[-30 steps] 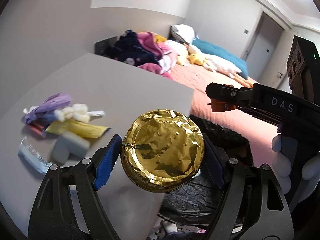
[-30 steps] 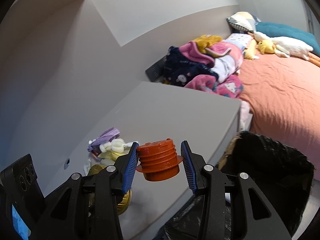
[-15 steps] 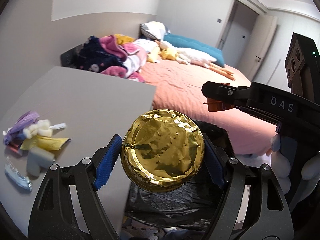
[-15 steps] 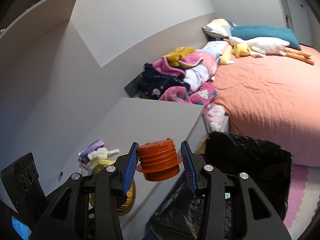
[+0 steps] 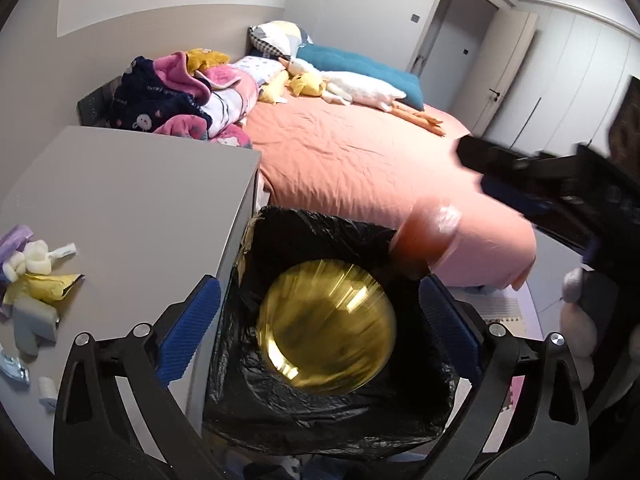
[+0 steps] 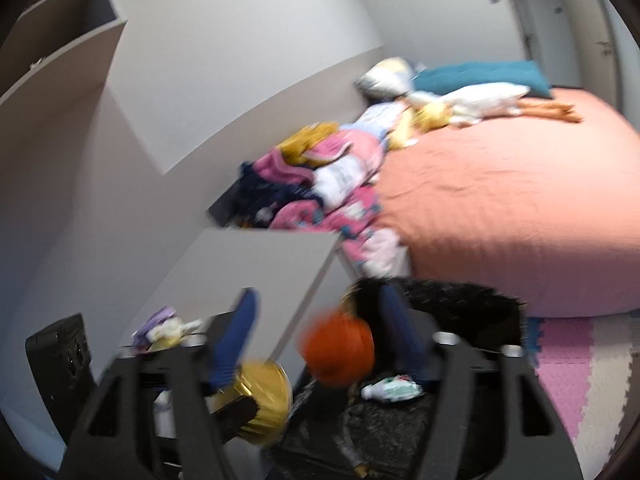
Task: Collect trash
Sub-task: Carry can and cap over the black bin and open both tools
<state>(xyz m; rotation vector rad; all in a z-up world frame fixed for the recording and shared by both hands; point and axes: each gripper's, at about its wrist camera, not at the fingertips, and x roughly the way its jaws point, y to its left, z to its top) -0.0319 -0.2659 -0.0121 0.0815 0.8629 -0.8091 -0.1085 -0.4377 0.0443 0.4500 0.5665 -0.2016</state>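
My left gripper [image 5: 318, 328] hangs over the black trash bag [image 5: 328, 222], its jaws opening wide. A round gold foil container [image 5: 326, 326] is blurred and clear of both blue pads, dropping into the bag. In the right wrist view it shows low on the left [image 6: 266, 396]. My right gripper [image 6: 318, 338] is opening too, and the orange ribbed cap [image 6: 340, 350] is a blur loose between its fingers above the bag [image 6: 472, 300]. From the left wrist view the cap [image 5: 428, 236] falls below the right gripper [image 5: 516, 184].
Left of the bag stands a grey table [image 5: 140, 200] with several scraps: a yellow wrapper [image 5: 44, 286], white pieces [image 5: 34, 260], grey foam [image 5: 34, 320]. Behind lie an orange bed [image 5: 360, 160], piled clothes [image 5: 180, 96] and foam floor mats [image 6: 568, 360].
Both grippers swung from over the table to over the trash bag and their jaws spread. The gold container and the orange cap, gripped before, are now loose and falling.
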